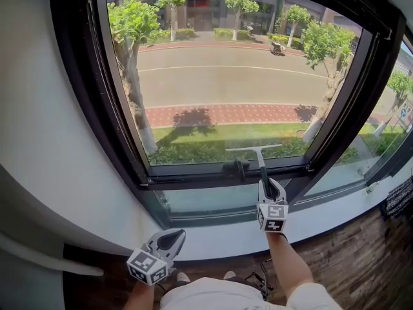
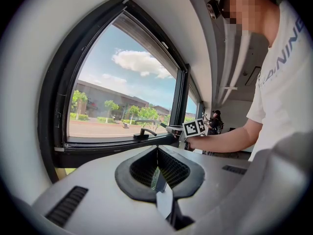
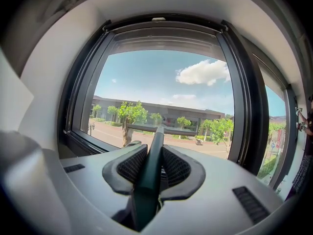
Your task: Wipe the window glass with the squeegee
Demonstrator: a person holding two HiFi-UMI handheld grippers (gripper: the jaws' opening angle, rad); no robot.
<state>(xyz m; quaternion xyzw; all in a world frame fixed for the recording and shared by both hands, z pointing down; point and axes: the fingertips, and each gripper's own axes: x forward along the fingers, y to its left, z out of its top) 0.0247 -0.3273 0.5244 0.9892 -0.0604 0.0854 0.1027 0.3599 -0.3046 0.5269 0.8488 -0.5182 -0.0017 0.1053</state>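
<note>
Green-handled squeegee (image 1: pixel 261 163) pinched in right gripper (image 1: pixel 266 186), blade low on window glass (image 1: pixel 226 76).
Blade sits level just above and right of the black window handle (image 1: pixel 236 168); can't tell whether it touches the pane. Stem runs down past the handle's right side into the right claw, which is clamped on it. Left gripper (image 1: pixel 171 239) hangs well below and left of the handle, claw pressed together on nothing. Squeegee looks light and rigid, with a thin stem and a probably softish rubber edge. Smooth plastic could twist between the pads, so a firm hold on the stem close behind the head seems best to keep the blade square to the glass.
</note>
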